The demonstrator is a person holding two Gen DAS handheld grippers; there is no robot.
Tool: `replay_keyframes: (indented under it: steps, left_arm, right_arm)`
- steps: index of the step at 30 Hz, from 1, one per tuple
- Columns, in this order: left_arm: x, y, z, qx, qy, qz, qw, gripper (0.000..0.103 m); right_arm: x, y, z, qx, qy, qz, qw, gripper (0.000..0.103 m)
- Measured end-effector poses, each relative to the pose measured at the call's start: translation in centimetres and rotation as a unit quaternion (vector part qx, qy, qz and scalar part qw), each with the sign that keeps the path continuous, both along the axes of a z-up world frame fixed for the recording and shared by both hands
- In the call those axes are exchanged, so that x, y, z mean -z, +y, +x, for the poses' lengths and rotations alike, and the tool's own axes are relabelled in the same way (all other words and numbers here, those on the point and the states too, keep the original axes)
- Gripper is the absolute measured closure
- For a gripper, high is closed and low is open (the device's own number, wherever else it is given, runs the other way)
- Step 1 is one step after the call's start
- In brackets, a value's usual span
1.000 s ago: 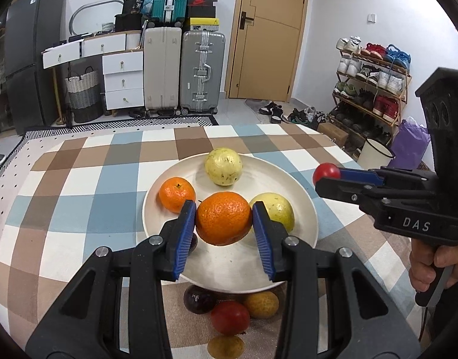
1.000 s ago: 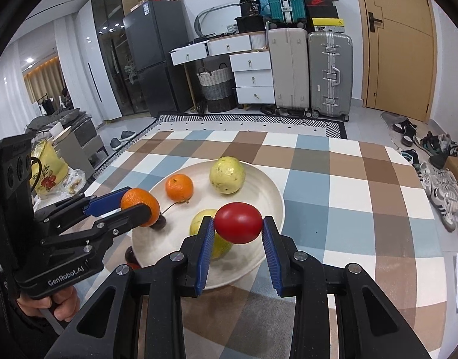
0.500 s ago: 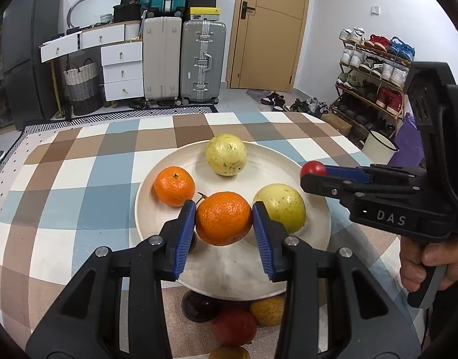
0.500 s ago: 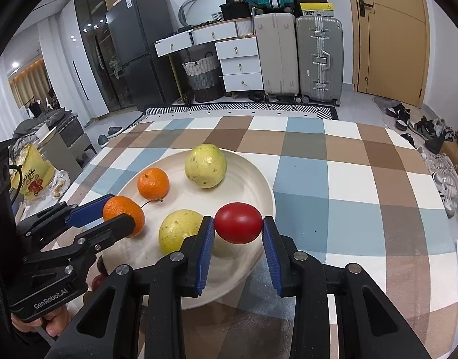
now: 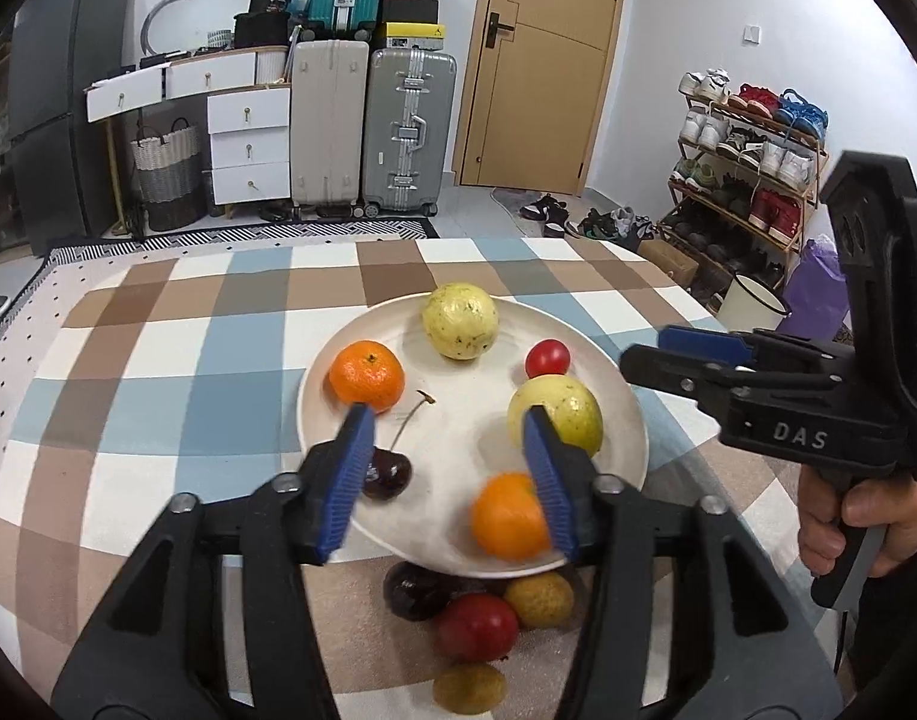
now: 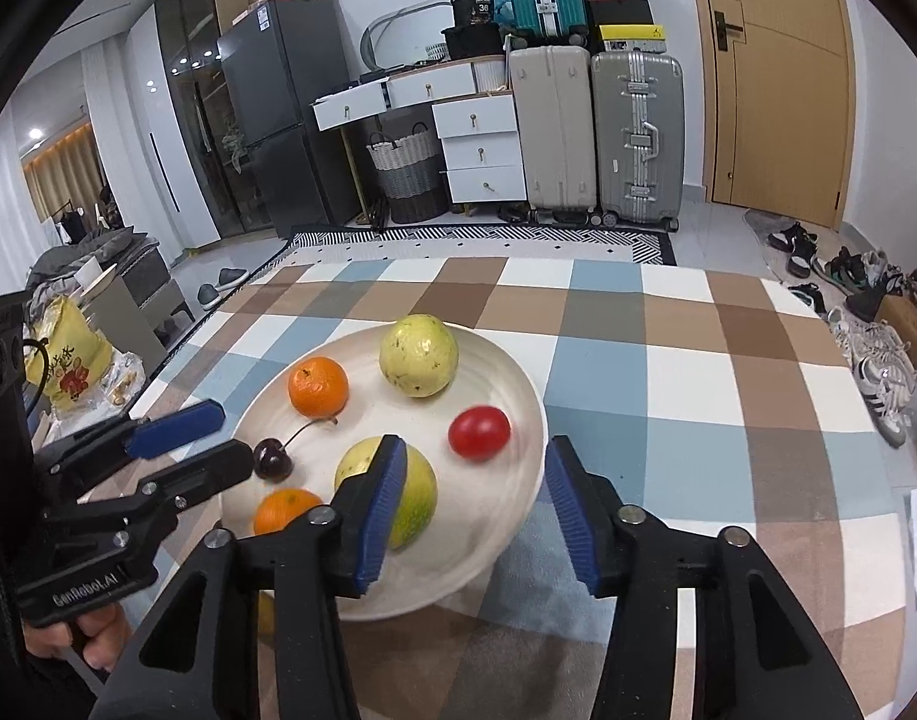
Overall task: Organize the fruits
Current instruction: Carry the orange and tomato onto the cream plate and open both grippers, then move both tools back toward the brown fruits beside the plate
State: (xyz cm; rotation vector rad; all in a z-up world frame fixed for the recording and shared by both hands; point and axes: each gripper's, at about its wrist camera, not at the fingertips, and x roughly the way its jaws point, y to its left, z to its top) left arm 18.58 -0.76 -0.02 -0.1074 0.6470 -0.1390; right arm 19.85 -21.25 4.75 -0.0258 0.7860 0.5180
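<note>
The checked brown, blue and white cloth-covered surface (image 5: 158, 372) carries a round cream plate (image 5: 620, 402) near its front edge. Both black grippers with blue pads slant down over the plate's near rim. The left gripper (image 5: 440, 468) has its jaws opening, nothing pressed between them. The blurred small orange mandarin (image 5: 506, 516) lies by its right pad on the plate's near edge. The right gripper (image 6: 476, 504) has jaws opening too, and the round red tomato (image 6: 479, 432) sits free on the plate's right side. A hand (image 5: 860, 516) grips the right tool's trigger handle (fingers curled). A dark cherry (image 6: 272, 459) rests at the left rim.
</note>
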Motion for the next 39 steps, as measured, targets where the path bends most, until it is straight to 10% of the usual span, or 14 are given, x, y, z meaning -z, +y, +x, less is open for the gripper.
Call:
replay_keyframes:
  steps: [9,12,39]
  left_arm:
    - [-1.6,1.8,-4.0,-0.022,-0.009,0.006,0.9997,0.013]
    - [-1.7,2.3,-5.5,-0.031,-0.012,0.005,0.9994,0.0]
    - [1.6,3.1,-8.4,-0.022,0.048,0.01,0.9986,0.0]
  right_arm:
    - [-1.2,-1.1,-4.2,-0.015,-0.017,0.005,1.0,0.001]
    - [-1.3,-1.0,-5.1,-0.021,-0.011,0.0,1.0,0.001]
    - [2.3,2.0,-7.6,-0.077,0.049,0.019,0.996,0.001]
